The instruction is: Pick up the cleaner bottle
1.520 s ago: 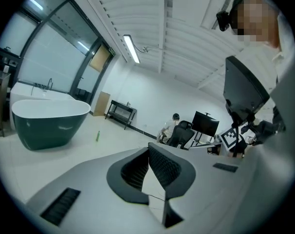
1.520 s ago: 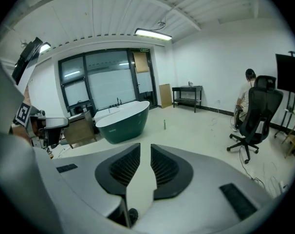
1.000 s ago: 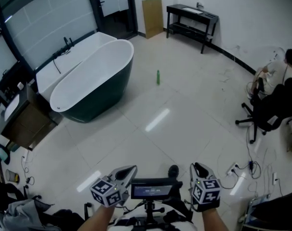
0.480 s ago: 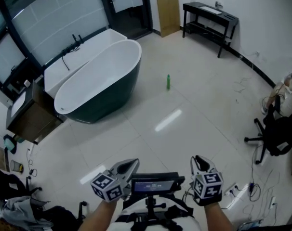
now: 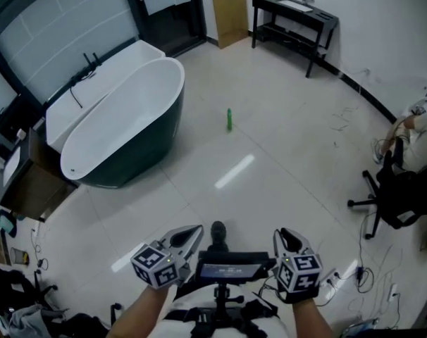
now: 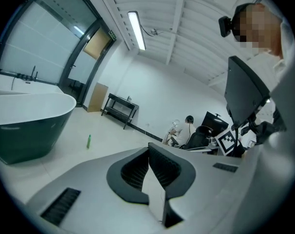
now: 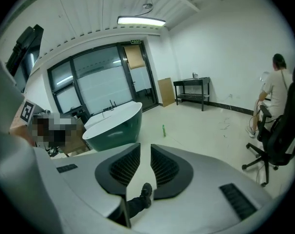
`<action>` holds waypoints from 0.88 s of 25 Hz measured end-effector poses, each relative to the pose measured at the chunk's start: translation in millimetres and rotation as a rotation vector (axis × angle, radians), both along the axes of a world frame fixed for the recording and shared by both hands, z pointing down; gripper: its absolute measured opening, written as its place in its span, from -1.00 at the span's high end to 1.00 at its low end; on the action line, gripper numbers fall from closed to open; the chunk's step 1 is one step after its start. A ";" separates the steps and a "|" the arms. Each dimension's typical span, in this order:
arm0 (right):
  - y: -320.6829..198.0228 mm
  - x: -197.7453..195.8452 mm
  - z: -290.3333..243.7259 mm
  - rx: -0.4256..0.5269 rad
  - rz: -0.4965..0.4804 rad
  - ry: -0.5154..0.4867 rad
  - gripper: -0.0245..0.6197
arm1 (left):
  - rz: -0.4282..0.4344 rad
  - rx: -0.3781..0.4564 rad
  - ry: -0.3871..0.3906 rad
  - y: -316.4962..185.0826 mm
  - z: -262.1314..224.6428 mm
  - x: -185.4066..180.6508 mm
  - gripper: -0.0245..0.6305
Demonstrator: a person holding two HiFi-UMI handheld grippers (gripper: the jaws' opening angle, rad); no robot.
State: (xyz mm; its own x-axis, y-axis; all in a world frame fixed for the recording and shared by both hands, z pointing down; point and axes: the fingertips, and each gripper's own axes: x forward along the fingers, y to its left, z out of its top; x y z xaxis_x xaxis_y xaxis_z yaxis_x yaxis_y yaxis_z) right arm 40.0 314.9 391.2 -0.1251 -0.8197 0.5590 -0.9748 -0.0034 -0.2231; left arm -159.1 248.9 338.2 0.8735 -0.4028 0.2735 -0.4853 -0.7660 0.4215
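Far across the tiled floor [image 5: 291, 146], the slim cleaner bottle [image 5: 229, 119] could be toppled if met by the left gripper [image 5: 191, 232], fingers [image 6: 162, 165] pressed together on nothing, or by the right gripper [image 5: 287, 236], barely parted and empty.

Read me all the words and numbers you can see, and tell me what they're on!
No text here is clear enough to quote.
Overhead sign: too small to read.
Screen: writing too blurred to read.
Bottle: too small for any label to show.
Marker cubes: square patterns only, no words.
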 end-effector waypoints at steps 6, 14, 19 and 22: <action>-57.4 34.3 9.5 -0.031 0.063 0.017 0.72 | 0.060 -0.017 0.031 -76.1 12.1 42.5 0.93; -171.4 47.0 -6.0 -0.032 0.090 0.031 0.72 | 0.111 -0.026 0.027 -191.1 5.8 60.1 0.93; -210.8 47.1 -10.3 -0.057 0.119 0.029 0.72 | 0.143 -0.025 0.029 -237.3 1.1 70.5 0.93; -222.4 49.4 -14.1 -0.059 0.136 0.043 0.72 | 0.141 -0.035 0.036 -254.9 2.4 72.5 0.93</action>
